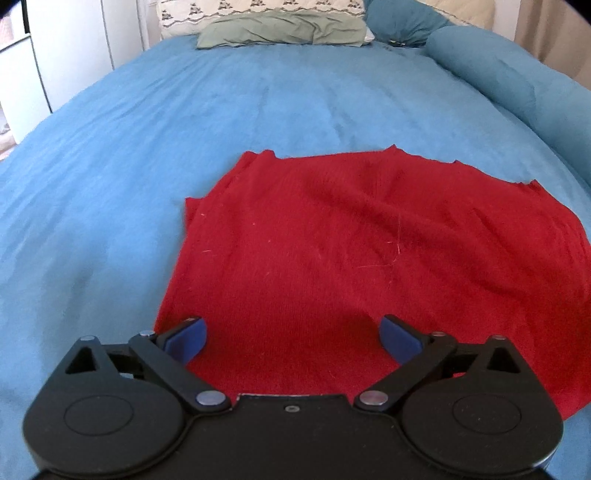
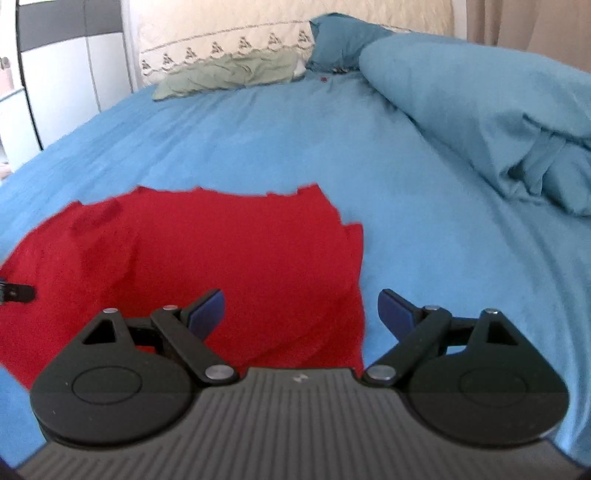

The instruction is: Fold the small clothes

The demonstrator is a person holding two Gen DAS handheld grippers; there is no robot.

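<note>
My left gripper [image 1: 293, 338] hangs over the near part of the red knit garment [image 1: 332, 240], jaws spread wide, nothing between the blue pads [image 1: 186, 339]. The garment lies flat on the blue bedsheet [image 1: 129, 166], wrinkled in the middle. My right gripper [image 2: 301, 314], gaping too, sits over the garment's right edge, one pad above red knit, the other above sheet. A bunched blue duvet [image 2: 480, 110] lies far right.

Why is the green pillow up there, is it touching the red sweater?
Apart. In the left wrist view, the green pillow lies at the bed's far end, and a wide stretch of bare blue bedsheet separates it from the red sweater.
</note>
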